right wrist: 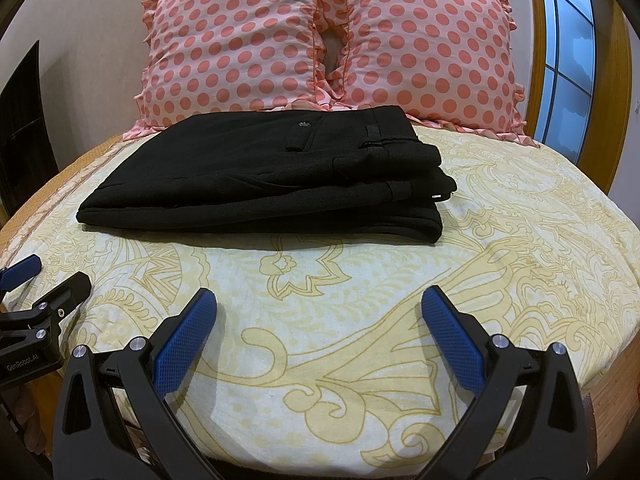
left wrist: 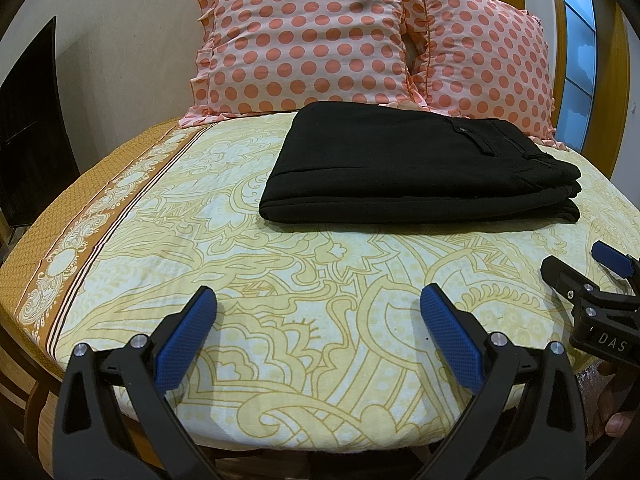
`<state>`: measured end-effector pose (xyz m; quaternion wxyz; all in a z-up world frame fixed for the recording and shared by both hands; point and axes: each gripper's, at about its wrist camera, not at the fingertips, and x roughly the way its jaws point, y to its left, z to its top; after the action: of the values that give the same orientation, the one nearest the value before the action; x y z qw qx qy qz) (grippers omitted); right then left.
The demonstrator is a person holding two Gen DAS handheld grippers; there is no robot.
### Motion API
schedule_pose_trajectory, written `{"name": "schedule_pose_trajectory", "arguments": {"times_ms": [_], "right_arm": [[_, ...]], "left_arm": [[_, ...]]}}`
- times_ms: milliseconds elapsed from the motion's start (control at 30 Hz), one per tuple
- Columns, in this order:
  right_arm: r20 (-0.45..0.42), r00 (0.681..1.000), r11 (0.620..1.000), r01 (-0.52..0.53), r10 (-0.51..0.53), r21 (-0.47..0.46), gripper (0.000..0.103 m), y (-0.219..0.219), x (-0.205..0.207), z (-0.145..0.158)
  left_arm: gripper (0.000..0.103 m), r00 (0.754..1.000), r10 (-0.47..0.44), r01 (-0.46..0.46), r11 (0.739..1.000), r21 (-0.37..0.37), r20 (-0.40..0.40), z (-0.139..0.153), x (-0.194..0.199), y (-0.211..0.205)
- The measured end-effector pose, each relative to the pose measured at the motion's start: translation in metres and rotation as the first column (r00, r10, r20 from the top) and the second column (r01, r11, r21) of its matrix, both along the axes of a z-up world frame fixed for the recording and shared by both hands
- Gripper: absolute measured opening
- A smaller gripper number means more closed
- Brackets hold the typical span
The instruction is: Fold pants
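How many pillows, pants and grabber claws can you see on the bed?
Polka-dot pillows: 2
Black pants, folded: 1
Grippers: 2, left gripper and right gripper, both open
Total: 5

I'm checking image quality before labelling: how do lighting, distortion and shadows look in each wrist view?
Left wrist view: strong fisheye bends the bed into a dome, dark vignette in the corners, black pants sharp but low in detail. Right wrist view: the same curvature, the blue window bright at the right, soft shadows under the open right gripper; no motion blur in either.
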<state>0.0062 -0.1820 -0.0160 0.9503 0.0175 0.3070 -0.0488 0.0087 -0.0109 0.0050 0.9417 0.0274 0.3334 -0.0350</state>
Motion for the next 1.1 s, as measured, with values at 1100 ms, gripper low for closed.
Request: {"name": "schedule_pose_trajectory", "arguments": {"times_ms": [1100], "right_arm": [[0.004, 1.0, 1.0, 0.003, -0.003, 0.0, 0.102, 0.0009, -0.0004, -0.0007]], "left_arm": [[0.101, 1.0, -0.002, 0.002, 1.0, -0.001, -0.02, 0.0034, 0.0057, -0.0032]]}}
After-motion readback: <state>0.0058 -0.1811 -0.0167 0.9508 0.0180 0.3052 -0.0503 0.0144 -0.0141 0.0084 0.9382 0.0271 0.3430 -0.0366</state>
